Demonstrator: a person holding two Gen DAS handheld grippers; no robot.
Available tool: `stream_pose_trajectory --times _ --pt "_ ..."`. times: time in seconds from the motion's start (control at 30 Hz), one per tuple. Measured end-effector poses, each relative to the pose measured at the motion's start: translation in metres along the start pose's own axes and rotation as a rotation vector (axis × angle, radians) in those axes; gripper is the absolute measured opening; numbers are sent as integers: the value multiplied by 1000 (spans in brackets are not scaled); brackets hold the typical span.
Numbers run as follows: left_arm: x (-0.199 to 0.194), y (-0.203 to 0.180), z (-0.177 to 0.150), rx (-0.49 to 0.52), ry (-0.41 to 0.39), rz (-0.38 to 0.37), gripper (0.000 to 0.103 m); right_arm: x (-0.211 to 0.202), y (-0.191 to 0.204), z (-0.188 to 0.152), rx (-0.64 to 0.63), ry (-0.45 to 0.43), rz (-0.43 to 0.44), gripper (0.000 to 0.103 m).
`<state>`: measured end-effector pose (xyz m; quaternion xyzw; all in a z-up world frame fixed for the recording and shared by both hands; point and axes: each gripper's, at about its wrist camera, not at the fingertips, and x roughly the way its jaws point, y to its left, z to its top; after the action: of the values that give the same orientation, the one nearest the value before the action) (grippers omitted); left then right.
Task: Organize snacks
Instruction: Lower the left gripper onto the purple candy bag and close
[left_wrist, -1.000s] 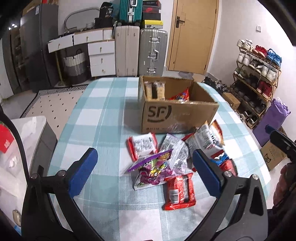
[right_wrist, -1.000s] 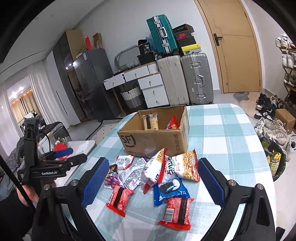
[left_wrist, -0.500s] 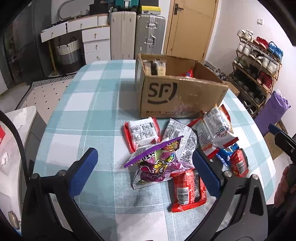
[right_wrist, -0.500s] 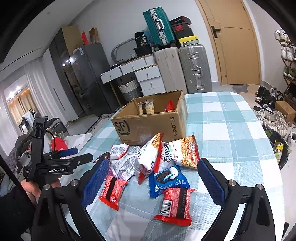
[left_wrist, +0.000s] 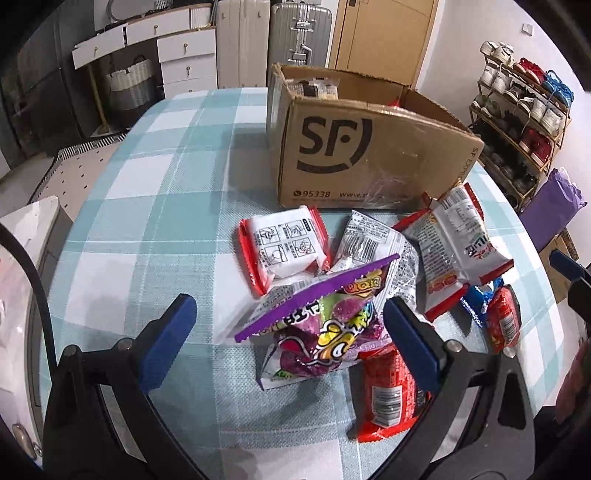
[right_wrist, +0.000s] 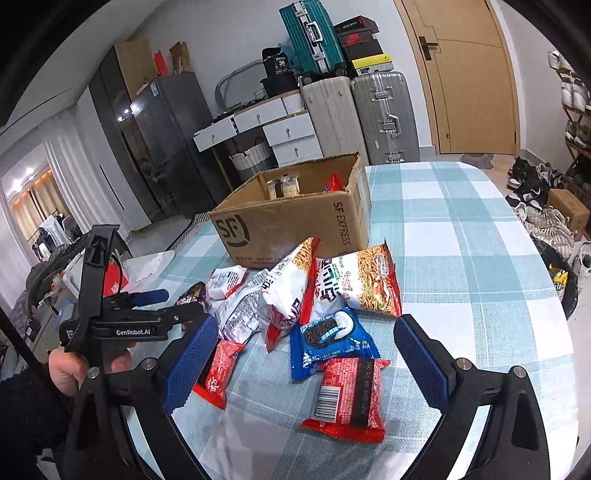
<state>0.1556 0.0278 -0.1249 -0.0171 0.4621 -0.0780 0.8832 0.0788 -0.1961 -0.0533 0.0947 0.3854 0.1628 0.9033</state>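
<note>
Your cardboard box (left_wrist: 373, 147) stands open on the checked table (left_wrist: 155, 206), printed face toward the snack pile; inside it you have pale wrapped packets (right_wrist: 283, 185) upright against the far wall and a red packet (right_wrist: 334, 182) beside them, though the rest of the interior is hidden behind the near wall. The loose snacks lie in a heap just in front of the box. Your left gripper (left_wrist: 291, 339) hangs low over the near end of that heap, jaws spread wide and gripping nothing, with the purple candy bag (left_wrist: 321, 328) lying between its blue pads and a red packet (left_wrist: 388, 395) partly under the right-hand pad. Your right gripper (right_wrist: 306, 363) is likewise spread and empty; between its pads lie the blue cookie pack (right_wrist: 328, 332) and a red packet with a barcode (right_wrist: 347, 398), the noodle-snack bag (right_wrist: 358, 282) just beyond them.
</note>
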Motion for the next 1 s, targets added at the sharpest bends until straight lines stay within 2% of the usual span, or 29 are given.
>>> stream_pose_trajectory --times 0.13,0.33,0.4,0.53,0.57,0.6,1.0 --pt "14 0 -1 -12 27 0 99 2 1 -2 -2 10 -3 98" --pt "21 -1 -1 -7 25 -12 89 5 7 -6 -41 23 -16 98" --pt "21 -1 -1 -5 22 -33 78 5 8 -6 -42 24 -13 98" --pt "20 2 -2 -20 37 -72 73 6 7 -7 -41 30 -13 98" --pt "19 3 -4 -21 39 -76 71 7 7 -7 -41 31 -15 98" --pt "18 3 -5 -21 42 -80 63 7 7 -6 -41 31 -16 98" --pt "12 3 -13 11 52 -103 55 8 2 -8 -29 37 -32 98"
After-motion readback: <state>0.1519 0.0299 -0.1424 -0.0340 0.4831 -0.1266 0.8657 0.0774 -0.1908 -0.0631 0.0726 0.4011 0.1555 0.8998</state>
